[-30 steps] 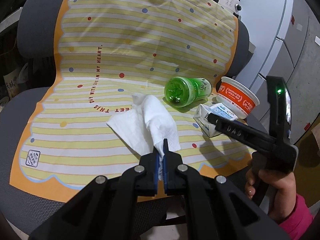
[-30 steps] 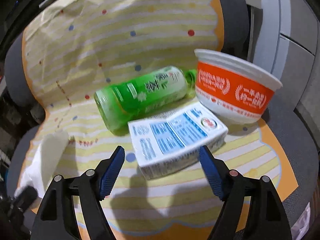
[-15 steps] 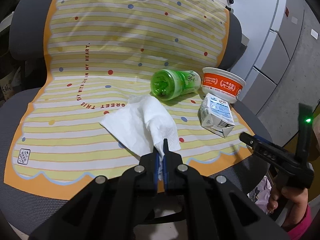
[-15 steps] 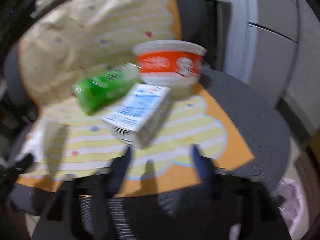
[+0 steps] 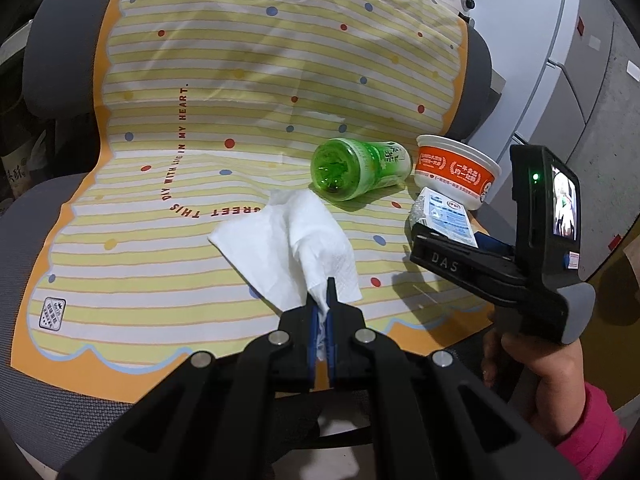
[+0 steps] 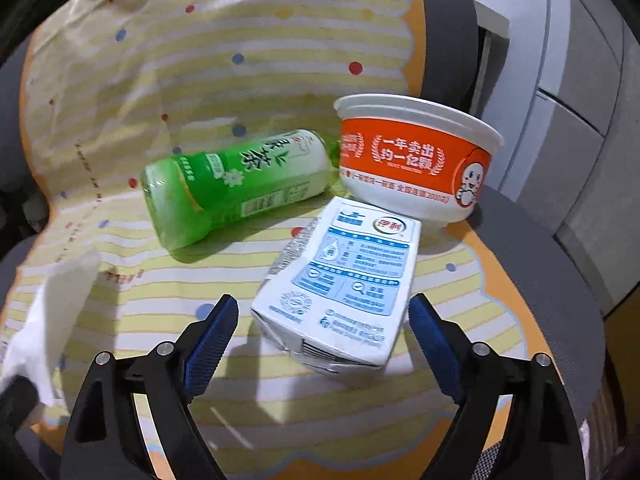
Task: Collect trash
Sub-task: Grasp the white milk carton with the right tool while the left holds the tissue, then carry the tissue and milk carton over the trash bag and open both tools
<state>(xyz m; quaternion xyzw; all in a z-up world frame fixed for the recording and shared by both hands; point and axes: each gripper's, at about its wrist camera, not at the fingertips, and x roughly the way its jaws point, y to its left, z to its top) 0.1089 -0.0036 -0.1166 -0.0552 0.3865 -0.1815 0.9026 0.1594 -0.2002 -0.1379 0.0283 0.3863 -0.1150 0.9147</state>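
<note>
Both grippers work over an office chair (image 5: 24, 240) draped with a striped, dotted yellow sheet (image 5: 240, 80). Right gripper (image 6: 318, 332), whose jaws have just been opening, now stands spread wide around the near end of the white-and-blue milk carton (image 6: 344, 280), its pads clear of the carton's sides; half a second ago it was pulled back near the chair's front edge, with the carton well ahead of it. In the left wrist view this gripper again covers part of the carton, as it did a second ago. An orange-and-white instant-noodle bowl (image 6: 416, 156) stands upright just behind the carton, and a green tea bottle (image 6: 236, 184) lies on its side beside the bowl, both where they were. Left gripper (image 5: 322, 312) stays pressed together on a corner of the white tissue (image 5: 288, 248), which still lies spread on the sheet.
</note>
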